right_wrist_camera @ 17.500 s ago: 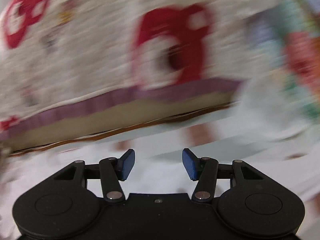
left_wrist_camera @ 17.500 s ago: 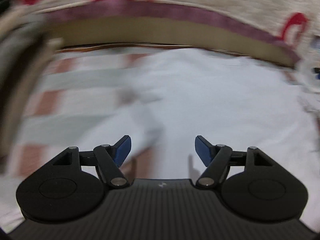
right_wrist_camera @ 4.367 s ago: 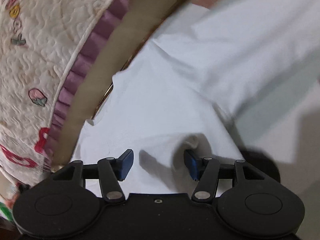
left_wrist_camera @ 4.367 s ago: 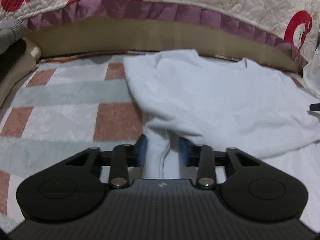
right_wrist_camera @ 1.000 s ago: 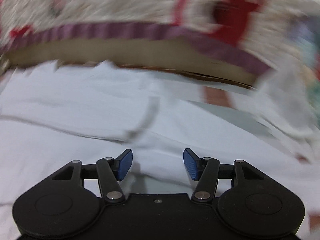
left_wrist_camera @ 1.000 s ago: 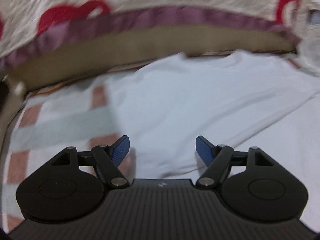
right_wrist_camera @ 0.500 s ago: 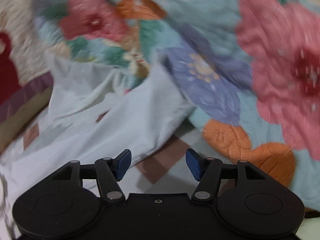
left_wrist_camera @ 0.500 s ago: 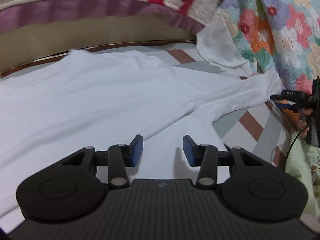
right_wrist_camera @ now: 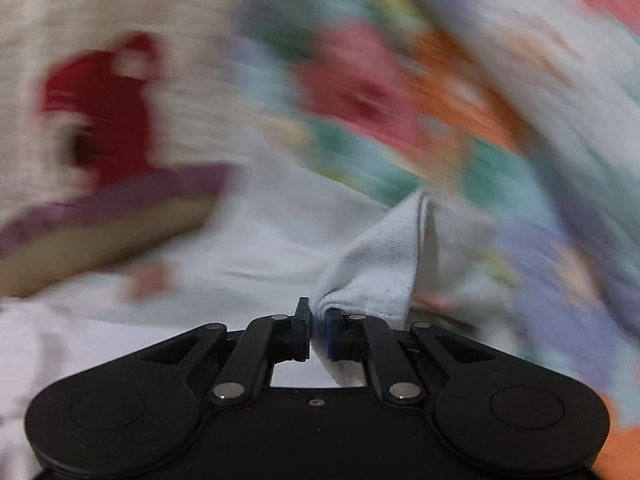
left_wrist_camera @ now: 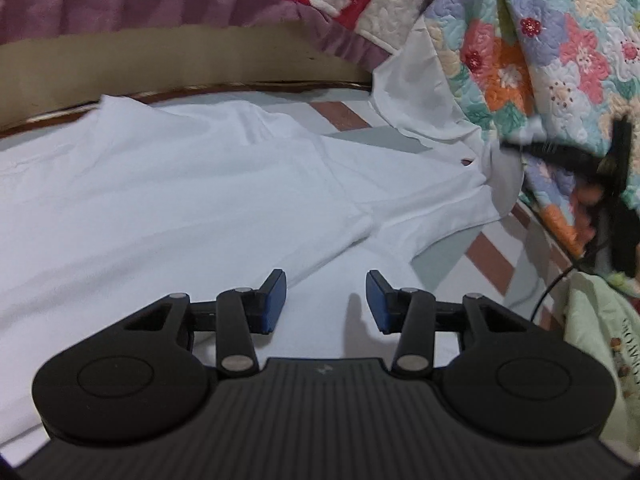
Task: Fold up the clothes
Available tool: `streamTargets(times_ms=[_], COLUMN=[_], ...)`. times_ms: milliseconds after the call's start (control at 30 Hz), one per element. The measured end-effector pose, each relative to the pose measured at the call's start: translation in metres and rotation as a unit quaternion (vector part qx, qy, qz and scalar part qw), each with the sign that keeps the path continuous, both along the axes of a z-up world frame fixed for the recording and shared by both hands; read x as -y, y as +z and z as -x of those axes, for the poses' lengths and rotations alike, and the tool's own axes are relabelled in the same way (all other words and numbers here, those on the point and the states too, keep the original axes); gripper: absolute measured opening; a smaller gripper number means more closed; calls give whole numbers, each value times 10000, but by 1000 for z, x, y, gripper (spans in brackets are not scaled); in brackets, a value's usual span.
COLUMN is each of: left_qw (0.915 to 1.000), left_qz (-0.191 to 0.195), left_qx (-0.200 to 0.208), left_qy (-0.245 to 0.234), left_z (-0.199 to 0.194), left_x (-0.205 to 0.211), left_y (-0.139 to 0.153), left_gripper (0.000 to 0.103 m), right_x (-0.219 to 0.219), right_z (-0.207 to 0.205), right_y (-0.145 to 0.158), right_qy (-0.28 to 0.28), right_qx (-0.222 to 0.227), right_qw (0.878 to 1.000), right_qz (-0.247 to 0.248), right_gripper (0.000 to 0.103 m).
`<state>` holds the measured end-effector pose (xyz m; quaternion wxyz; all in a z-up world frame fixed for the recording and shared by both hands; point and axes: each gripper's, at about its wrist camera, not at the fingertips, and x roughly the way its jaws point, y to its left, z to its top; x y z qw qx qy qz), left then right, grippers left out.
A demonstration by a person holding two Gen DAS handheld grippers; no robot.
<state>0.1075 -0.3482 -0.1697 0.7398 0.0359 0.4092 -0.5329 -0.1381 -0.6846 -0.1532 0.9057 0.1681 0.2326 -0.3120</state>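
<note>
Your right gripper [right_wrist_camera: 318, 330], open 0.5 s ago, now clamped on white shirt [left_wrist_camera: 200, 200] sleeve cuff [right_wrist_camera: 376, 272]; left gripper [left_wrist_camera: 326, 300] open, empty.

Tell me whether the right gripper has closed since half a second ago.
Yes. The right gripper, open above the checked blanket half a second ago, is now shut on the white long-sleeved shirt, pinching its sleeve end in front of the floral quilt.
</note>
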Motion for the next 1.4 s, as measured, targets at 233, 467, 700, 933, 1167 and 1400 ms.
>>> streamTargets(times_ms=[233,467,700,933,1167,1400], left_qw=[9945,9663,9694,9617,9638,9369], left_qz=[232,337,414,497,599,504], left_qx=[-188,-908,-888,-1137,-233,1187], left_qy=[1002,2386,2249,2444,2587,3250], left_z=[-14,-39,-42,-52,-49,-48], left_x=[-53,-130,-131,-99,-88,-162], left_y=[12,-6,-6,-14,7,35], left_gripper=[45,45,52,67,5,5], right_x=[-139,-267,-237,-167,-143,-146], right_z=[-115,-164,-103,-64,-81,-75], right_y=[62,-1,-31,-38,-60,-64], right_qy=[2555,4120,3239,2048,1350,1402], right_qx=[1045,-510,-1547,-1520,-1228,-1103], right_qw=[9600,9097,9278,9668,9802,9811], right_qz=[-476,-60,1017,121,-769,-747], right_gripper=[9,47,54,56,59,68])
